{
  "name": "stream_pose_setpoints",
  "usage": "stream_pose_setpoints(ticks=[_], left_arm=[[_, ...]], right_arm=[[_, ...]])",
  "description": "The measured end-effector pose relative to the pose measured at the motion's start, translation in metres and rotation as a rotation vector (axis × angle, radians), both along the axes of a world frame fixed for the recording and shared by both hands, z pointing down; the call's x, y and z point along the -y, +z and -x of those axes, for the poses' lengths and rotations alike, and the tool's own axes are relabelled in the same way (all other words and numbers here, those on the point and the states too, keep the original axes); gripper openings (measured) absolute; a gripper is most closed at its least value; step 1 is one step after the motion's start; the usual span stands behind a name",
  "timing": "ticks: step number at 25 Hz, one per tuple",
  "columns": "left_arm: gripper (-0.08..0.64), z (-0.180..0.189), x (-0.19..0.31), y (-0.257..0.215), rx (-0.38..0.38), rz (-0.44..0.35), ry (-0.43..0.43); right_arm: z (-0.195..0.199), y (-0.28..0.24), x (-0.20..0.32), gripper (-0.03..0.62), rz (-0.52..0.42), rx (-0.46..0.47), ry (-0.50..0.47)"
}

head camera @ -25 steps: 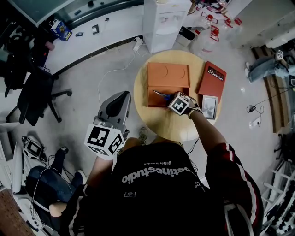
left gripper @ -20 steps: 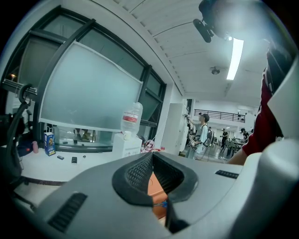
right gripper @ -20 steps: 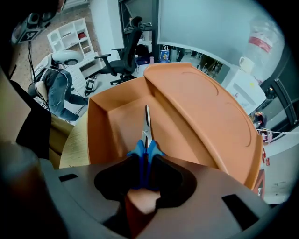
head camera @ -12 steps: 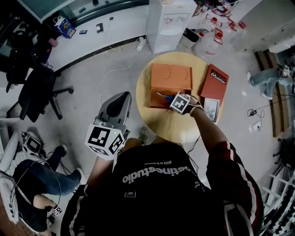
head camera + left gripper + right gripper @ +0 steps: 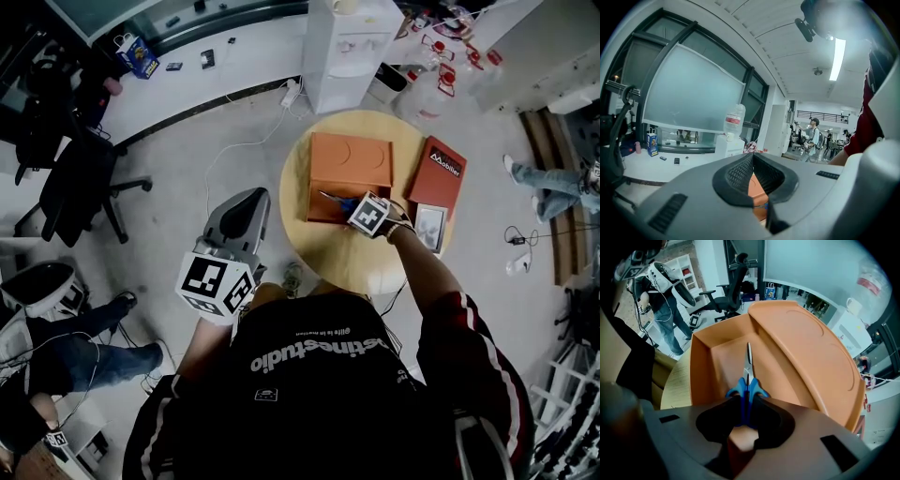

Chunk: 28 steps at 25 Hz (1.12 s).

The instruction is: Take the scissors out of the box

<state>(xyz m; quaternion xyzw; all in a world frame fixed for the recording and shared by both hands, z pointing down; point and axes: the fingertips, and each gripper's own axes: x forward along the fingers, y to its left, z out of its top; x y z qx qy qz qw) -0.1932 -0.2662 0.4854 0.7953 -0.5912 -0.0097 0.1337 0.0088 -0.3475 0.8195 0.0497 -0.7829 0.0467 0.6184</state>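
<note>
Zero lift so far: scissors are lying inside the orange box, right gripper is closing its jaws around the blue handles, left gripper is idling open and empty.
</note>
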Motion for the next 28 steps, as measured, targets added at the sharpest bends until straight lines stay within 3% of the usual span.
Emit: stream_pose_setpoints(ticks=[6,10,17,28], left_arm=[[0.017,0.001,-0.003,-0.003,0.003,-0.007,0.002],[0.017,0.002,-0.004,-0.004,-0.002,-0.011,0.005],[0.017,0.0,-0.005,-0.011,-0.013,-0.024,0.023],[0.017,-0.013,-0.001,-0.019,-0.022,-0.052,0.082]], right_arm=[[0.002,-0.003,0.0,0.111,-0.027,0.026,0.009],[-0.018,0.001,-0.01,0.11,0.013,-0.019,0.09],[-0.002,-0.03,0.0,0.11,-0.078,0.071,0.048],[-0.019,-0.064,-0.005,0.109,-0.11,0.1,0.128]])
